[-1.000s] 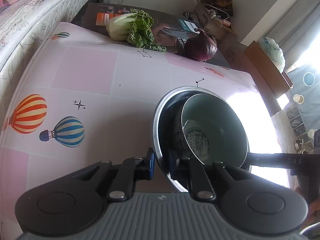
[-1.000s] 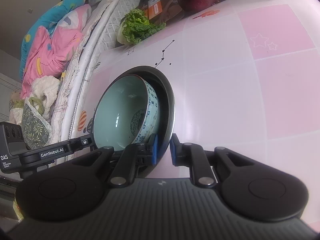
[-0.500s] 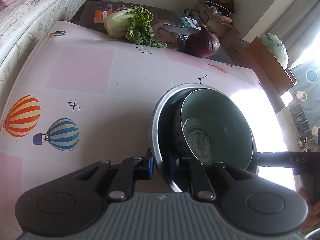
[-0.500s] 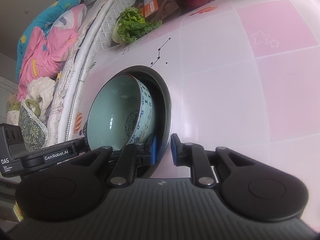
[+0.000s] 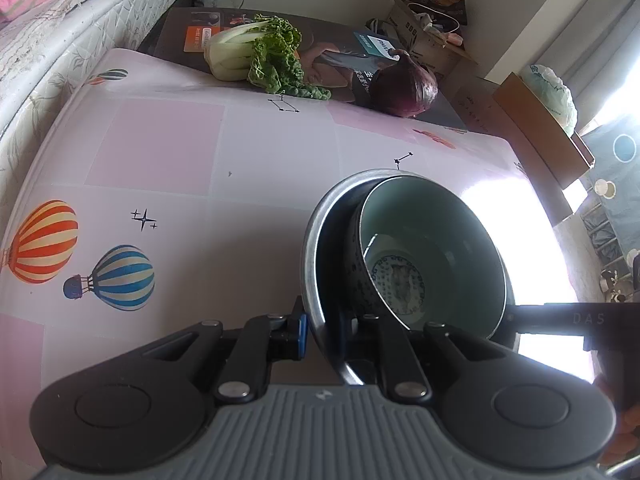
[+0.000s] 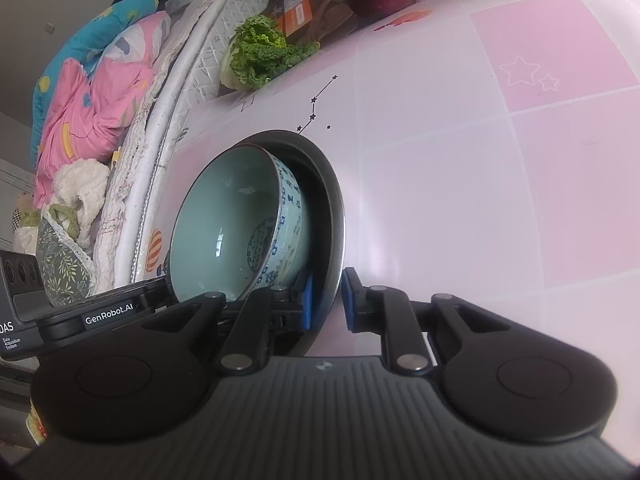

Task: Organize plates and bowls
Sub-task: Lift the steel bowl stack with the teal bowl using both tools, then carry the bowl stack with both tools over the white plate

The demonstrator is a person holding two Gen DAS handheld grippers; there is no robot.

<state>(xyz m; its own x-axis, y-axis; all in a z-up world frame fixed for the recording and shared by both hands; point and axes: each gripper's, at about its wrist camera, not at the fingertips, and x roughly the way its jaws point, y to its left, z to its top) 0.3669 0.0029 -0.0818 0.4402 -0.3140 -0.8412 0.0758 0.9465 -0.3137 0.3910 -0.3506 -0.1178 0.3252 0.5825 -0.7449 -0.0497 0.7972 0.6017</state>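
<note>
A steel bowl [image 5: 314, 240] holds a pale green ceramic bowl [image 5: 440, 236] with blue patterning, nested off-centre inside it. My left gripper [image 5: 324, 324] is shut on the steel bowl's near rim, one pad outside and one inside. In the right wrist view the steel bowl [image 6: 334, 200] and ceramic bowl [image 6: 228, 220] appear again. There my right gripper [image 6: 326, 300] pinches the opposite rim between its blue pads. Each gripper's body shows at the far side of the other's view. Whether the bowls touch the tablecloth [image 5: 168, 152] I cannot tell.
A leafy cabbage [image 5: 256, 52] and a red cabbage [image 5: 404, 88] lie on a dark board at the table's far edge. A mattress [image 5: 80, 24] with bedding runs along the left side. Cardboard boxes [image 5: 536, 120] stand beyond the table on the right.
Both grips on the steel bowl stay as they were. The table pattern has slid only slightly in the left wrist view, and the bowls sit almost where they were.
</note>
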